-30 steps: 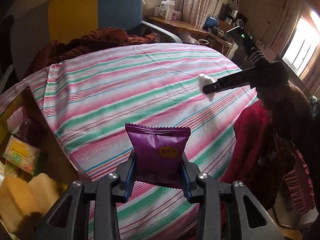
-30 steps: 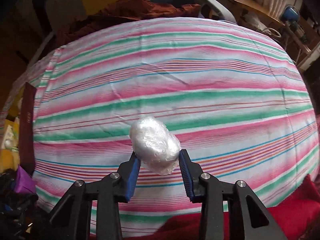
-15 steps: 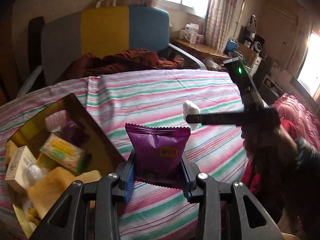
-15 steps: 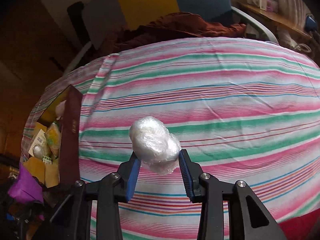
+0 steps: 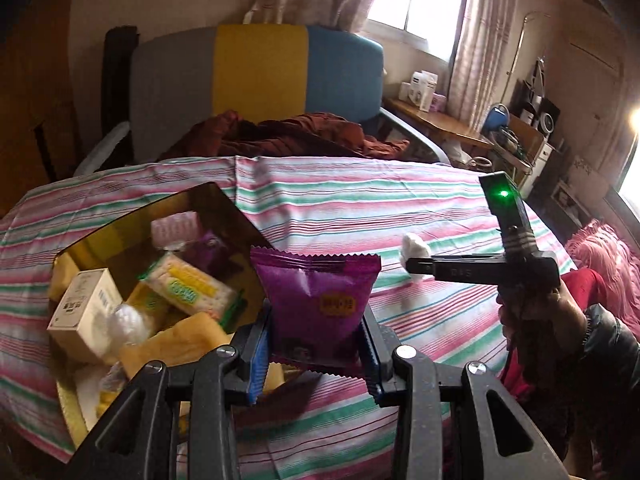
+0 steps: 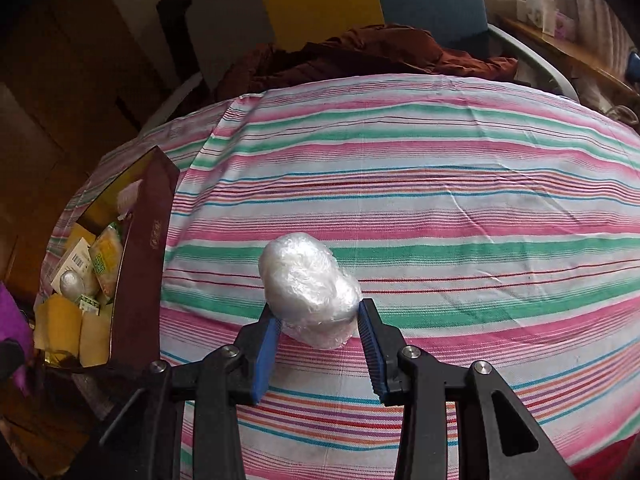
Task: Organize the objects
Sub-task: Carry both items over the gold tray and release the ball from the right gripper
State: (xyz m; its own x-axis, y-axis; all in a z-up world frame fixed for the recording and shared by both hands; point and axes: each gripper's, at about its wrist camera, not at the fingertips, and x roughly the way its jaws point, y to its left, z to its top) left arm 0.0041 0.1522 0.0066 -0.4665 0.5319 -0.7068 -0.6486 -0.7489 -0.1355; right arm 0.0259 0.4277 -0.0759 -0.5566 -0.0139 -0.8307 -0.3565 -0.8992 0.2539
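Left wrist view: we see a purple snack packet [image 5: 316, 300] clamped upright between our left gripper [image 5: 316, 354] fingers, a filled box [image 5: 224, 204] just left; our right gripper [image 6: 318, 346] fingers squeeze a plastic-wrapped white ball [image 6: 308, 288] above the striped cloth [image 6: 440, 200]

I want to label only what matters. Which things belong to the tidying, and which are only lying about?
Job: purple foil snack packet in left gripper; white plastic-wrapped lump in right gripper; open box of snacks.

Lying about: crumpled dark red cloth; striped tablecloth; colour-block chair.
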